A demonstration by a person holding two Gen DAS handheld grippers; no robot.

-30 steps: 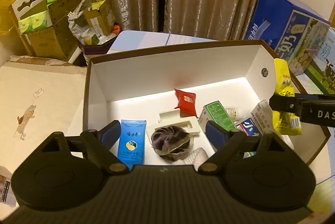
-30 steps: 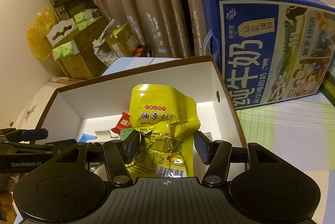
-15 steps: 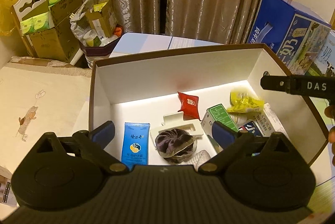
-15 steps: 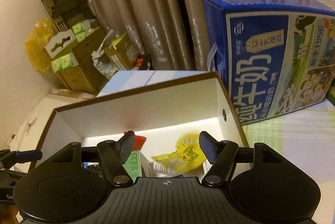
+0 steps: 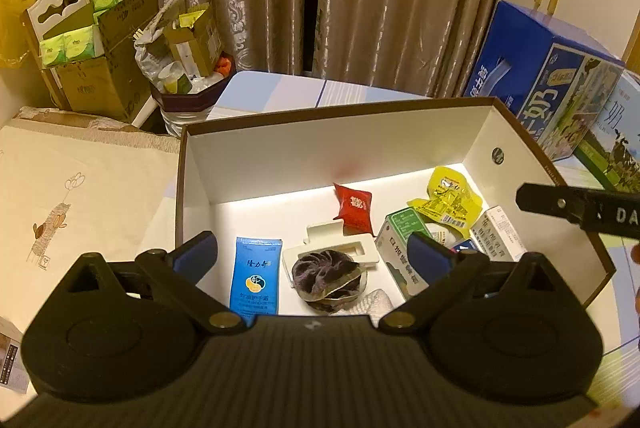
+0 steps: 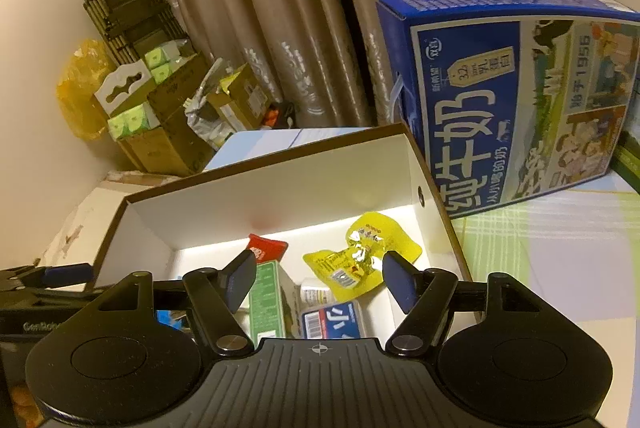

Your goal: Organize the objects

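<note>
Yellow foil packet lies in the white box, right end, atop cartons. Our right gripper and left gripper gape empty. Risk: crowding buries small items.

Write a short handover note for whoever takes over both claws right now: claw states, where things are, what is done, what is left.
Left claw: open, empty, above the white brown-rimmed cardboard box.
Right claw: open, empty, above the box's right end.
Done: crinkled yellow foil snack pouch lies inside, near the right wall, beside the small red sachet, green-and-white carton and blue flat sachet.
Left: no loose items visible outside the box; check the table.
</note>
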